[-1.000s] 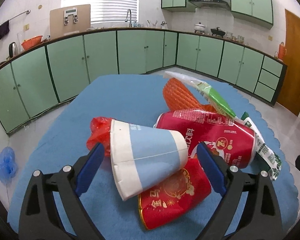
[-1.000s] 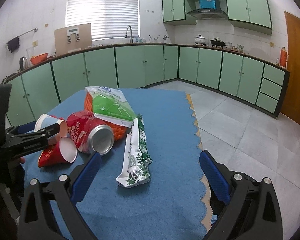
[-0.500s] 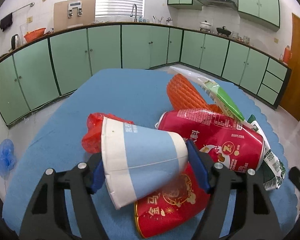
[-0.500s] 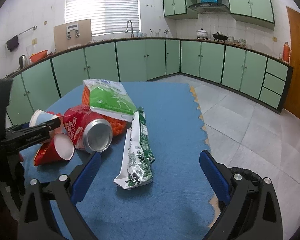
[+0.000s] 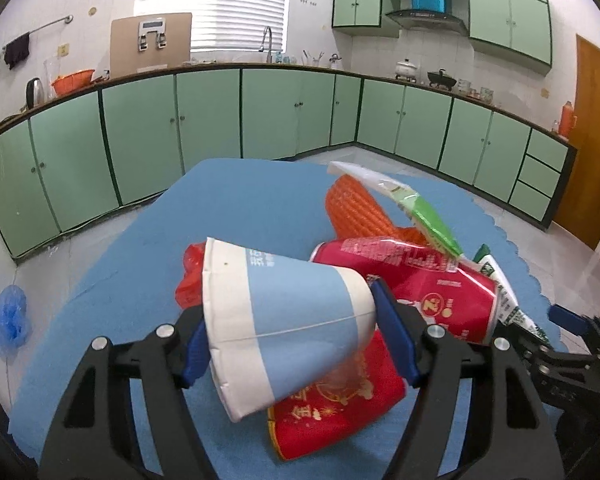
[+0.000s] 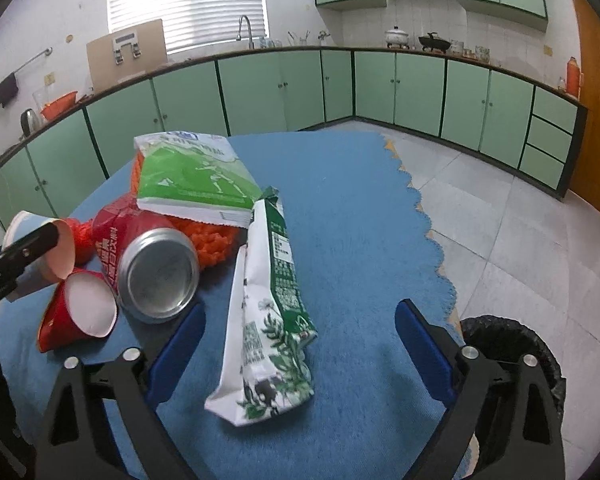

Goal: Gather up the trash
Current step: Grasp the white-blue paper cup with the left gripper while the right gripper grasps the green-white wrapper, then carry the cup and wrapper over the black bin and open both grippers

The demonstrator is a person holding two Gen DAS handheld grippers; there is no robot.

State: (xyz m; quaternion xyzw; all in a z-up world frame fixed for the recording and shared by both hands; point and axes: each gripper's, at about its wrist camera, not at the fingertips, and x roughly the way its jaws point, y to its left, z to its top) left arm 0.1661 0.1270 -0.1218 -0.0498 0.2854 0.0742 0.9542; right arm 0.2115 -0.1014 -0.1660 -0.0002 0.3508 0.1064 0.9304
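My left gripper (image 5: 290,338) is shut on a blue-and-white paper cup (image 5: 260,300), which lies on its side with its mouth toward me. Under it lies a red paper cup (image 5: 332,412), and beside it a red drink can (image 5: 432,292). In the right wrist view, a green-and-white carton (image 6: 274,280) lies flat on the blue tablecloth (image 6: 352,208). My right gripper (image 6: 298,320) straddles its near end. Its jaws are closing and the pads stand clear of the carton. The can (image 6: 156,272) and red cup (image 6: 80,312) lie to its left.
An orange mesh sleeve (image 5: 356,208), a green-and-white bag (image 6: 192,180) and a red plastic bag (image 5: 188,280) lie in the same pile. A black-lined bin (image 6: 508,340) stands on the floor past the table's right edge. A blue bag (image 5: 6,320) lies on the floor to the left.
The left jaws closed from wide open onto the blue-and-white cup, which now tilts slightly. The right gripper came forward and down over the carton, and its jaws narrowed a little.
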